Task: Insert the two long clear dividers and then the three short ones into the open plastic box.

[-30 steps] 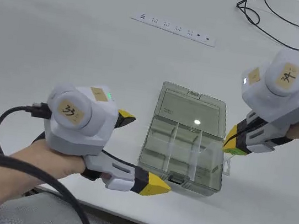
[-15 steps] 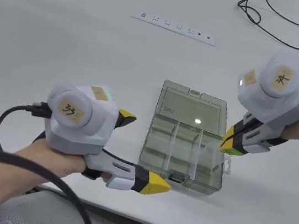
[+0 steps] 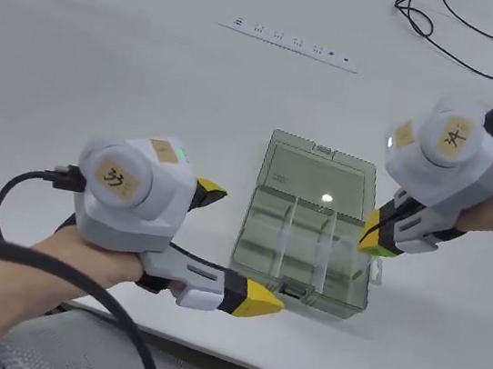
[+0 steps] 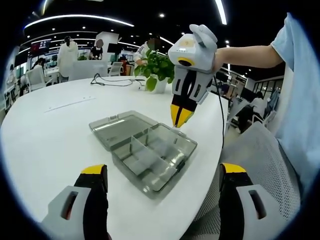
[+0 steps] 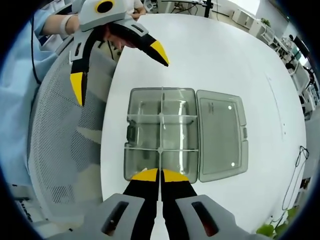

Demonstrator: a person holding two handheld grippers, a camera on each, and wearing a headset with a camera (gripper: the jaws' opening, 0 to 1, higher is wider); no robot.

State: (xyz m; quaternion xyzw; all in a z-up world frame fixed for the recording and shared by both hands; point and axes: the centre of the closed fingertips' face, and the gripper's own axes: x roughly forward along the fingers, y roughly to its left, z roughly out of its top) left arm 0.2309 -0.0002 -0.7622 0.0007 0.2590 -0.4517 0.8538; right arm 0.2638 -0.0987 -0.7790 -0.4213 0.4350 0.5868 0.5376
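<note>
Left gripper (image 3: 239, 248) jaws wide; right gripper (image 5: 160, 175) jaws pinched shut at plastic box (image 3: 322, 298) rim. Clear dividers (image 5: 150, 149): likely light, thin, slick, so pinch the top edge.

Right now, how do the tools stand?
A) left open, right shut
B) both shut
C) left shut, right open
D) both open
A: the left tool has its jaws wide apart in its own view, while the right tool has its yellow tips together at the edge of the box.

Head cam above box (image 3: 316, 180); L cam low, oblique; R cam overhead, near; box shared.
</note>
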